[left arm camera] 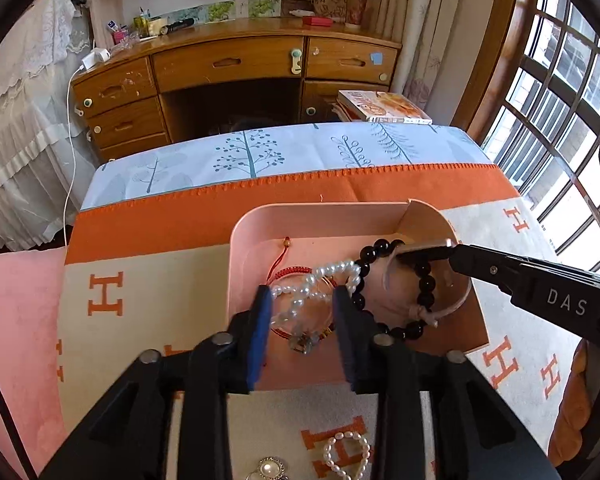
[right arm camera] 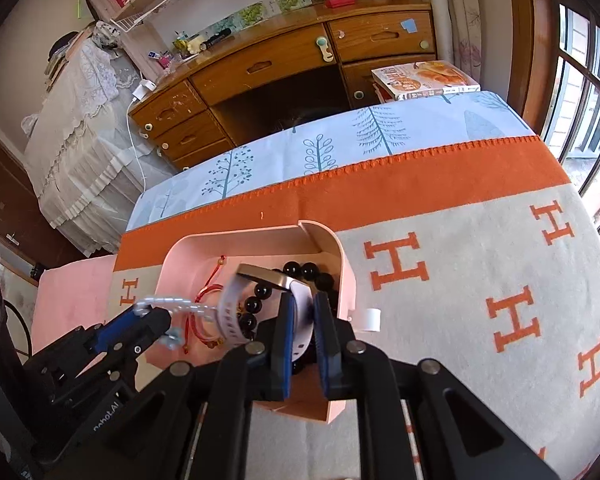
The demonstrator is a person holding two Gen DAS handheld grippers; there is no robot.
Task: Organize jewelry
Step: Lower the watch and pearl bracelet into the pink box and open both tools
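Observation:
A pink tray [left arm camera: 260, 220] sits on the orange-and-grey H blanket and also shows in the right wrist view [right arm camera: 348, 276]. In it lie a black bead bracelet [left arm camera: 426, 292], a red cord bracelet [left arm camera: 288, 272] and a pearl strand [left arm camera: 332, 270]. My left gripper [left arm camera: 302, 308] hangs over the tray's near side, its jaws apart around the pearl strand [right arm camera: 168, 302]. My right gripper [right arm camera: 302, 316] is shut on the strap of a silver watch with a pale band [right arm camera: 260, 276] and holds it over the tray; the watch also shows in the left wrist view [left arm camera: 424, 246].
A small pearl ring bracelet [left arm camera: 346, 454] and a pearl brooch [left arm camera: 270, 470] lie on the blanket near me. A white small cylinder [right arm camera: 370, 319] stands beside the tray. A wooden desk [left arm camera: 236, 64], books [left arm camera: 384, 106] and a window [left arm camera: 560, 100] lie beyond.

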